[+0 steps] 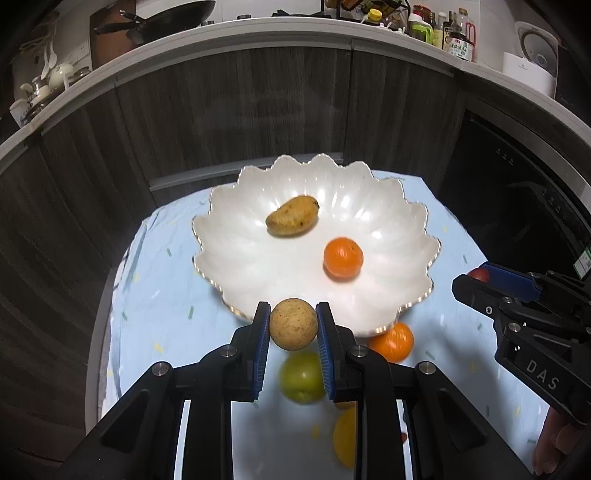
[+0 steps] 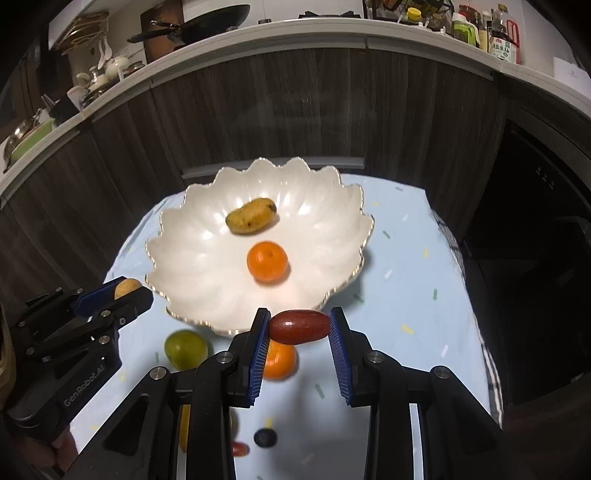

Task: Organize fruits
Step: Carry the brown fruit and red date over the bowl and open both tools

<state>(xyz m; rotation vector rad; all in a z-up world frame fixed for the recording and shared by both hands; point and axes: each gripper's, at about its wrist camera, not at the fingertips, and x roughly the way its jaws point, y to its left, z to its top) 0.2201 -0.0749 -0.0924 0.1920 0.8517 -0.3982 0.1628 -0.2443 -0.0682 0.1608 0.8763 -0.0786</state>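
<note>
Two fruits ride in clenched jaws: left gripper (image 1: 292, 325) grasping a tan round fruit (image 1: 293, 324), right gripper (image 2: 298, 326) a red oblong fruit (image 2: 298, 326). We carry both past the scalloped bowl (image 1: 236, 236) rim ahead, then lower before releasing.

A pale blue cloth (image 1: 166, 321) with small coloured flecks covers the near surface. Beyond it stand dark wood-grain cabinets (image 1: 236, 107) under a white counter (image 2: 332, 27). On the counter, a pan (image 1: 166, 18) sits far left and bottles (image 1: 447, 31) far right.
</note>
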